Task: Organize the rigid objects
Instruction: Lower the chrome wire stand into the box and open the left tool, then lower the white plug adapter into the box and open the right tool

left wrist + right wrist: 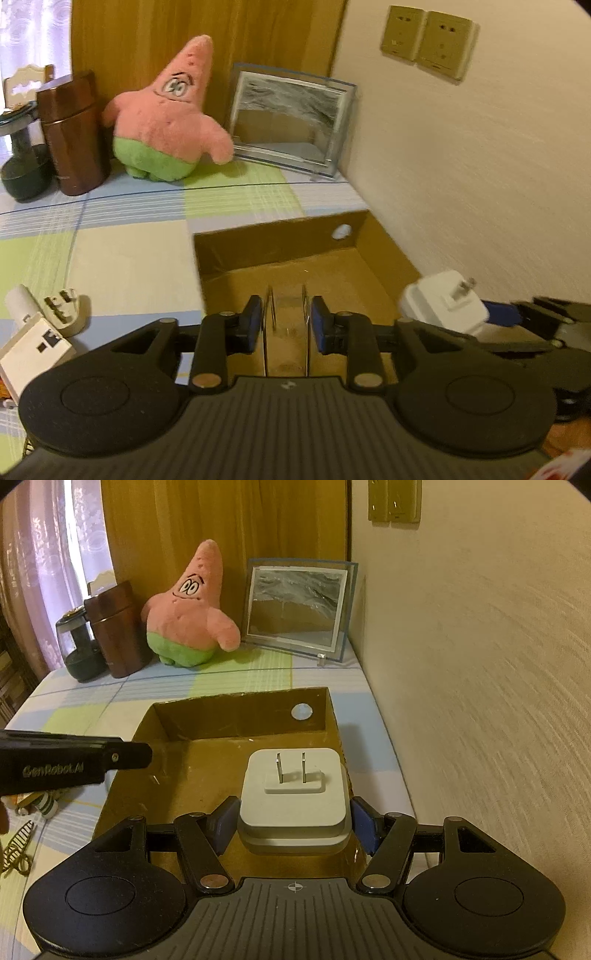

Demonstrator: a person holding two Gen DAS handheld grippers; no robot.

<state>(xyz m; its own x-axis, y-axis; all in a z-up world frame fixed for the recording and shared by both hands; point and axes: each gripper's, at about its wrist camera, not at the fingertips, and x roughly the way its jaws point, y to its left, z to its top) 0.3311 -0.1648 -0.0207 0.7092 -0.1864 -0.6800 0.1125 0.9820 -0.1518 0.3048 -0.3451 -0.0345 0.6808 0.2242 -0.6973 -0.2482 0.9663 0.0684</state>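
White square charger (pixel 294 805) with two flat metal prongs pointing up sits pinched between blue pads, hanging over the open cardboard box (pixel 236 701). A clear acrylic block thing (pixel 287 325) hovers over that box too. More white plugs (pixel 40 325) lie on the checked cloth left of it.
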